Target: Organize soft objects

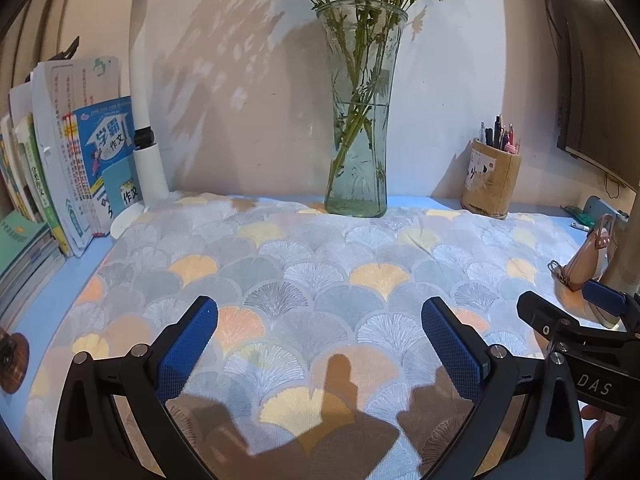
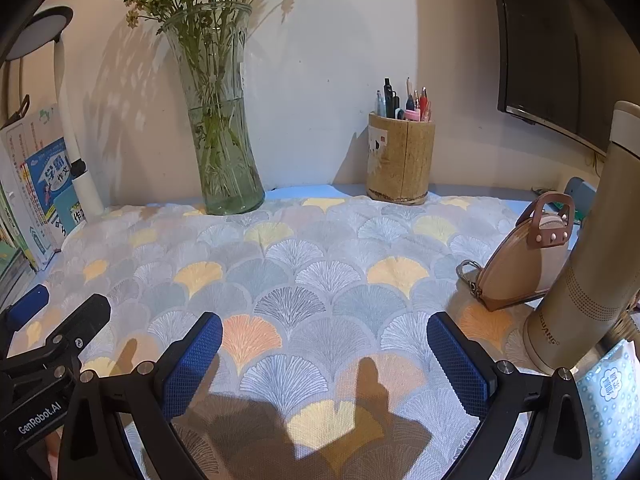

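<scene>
A fan-patterned cloth [image 1: 312, 264] in grey, white, yellow and orange lies spread flat over the blue desk; it also fills the right wrist view [image 2: 320, 272]. My left gripper [image 1: 320, 332] hovers open and empty over the cloth's near part. My right gripper [image 2: 324, 348] is open and empty beside it, just to the right; its tip shows in the left wrist view [image 1: 600, 300]. A small tan pouch [image 2: 520, 264] with a brown handle rests on the cloth's right side. A tissue pack [image 2: 612, 408] sits at the near right.
A glass vase [image 1: 358, 120] of flowers and a wooden pen holder [image 2: 400, 160] stand along the wall. Books [image 1: 80, 168] and a white lamp [image 1: 144, 120] are on the left. A beige flask [image 2: 588, 260] stands at the right under a monitor [image 2: 560, 40].
</scene>
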Demonstrator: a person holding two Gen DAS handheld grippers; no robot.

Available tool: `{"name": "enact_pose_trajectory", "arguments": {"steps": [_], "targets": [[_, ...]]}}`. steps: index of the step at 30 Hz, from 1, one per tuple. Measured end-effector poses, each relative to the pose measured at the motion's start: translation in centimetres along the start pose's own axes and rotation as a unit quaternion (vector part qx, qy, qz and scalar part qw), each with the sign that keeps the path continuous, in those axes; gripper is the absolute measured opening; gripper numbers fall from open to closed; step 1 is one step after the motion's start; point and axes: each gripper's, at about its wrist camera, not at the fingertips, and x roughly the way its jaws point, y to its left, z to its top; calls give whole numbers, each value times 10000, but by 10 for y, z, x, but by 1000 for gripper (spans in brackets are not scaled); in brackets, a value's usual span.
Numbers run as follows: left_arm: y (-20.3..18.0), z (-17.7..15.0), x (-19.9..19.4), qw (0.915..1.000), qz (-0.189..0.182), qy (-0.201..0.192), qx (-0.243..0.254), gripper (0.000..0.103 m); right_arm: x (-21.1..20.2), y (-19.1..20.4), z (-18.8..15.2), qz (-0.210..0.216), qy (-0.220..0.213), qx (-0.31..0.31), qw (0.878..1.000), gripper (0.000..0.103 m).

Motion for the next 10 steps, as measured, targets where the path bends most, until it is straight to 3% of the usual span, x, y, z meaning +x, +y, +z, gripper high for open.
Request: {"name": "enact_pose_trajectory", "arguments": {"steps": [10], "targets": [[2, 0, -1, 10000, 40, -66, 4, 102, 2, 0, -1, 10, 18, -70, 10000, 102]]}}
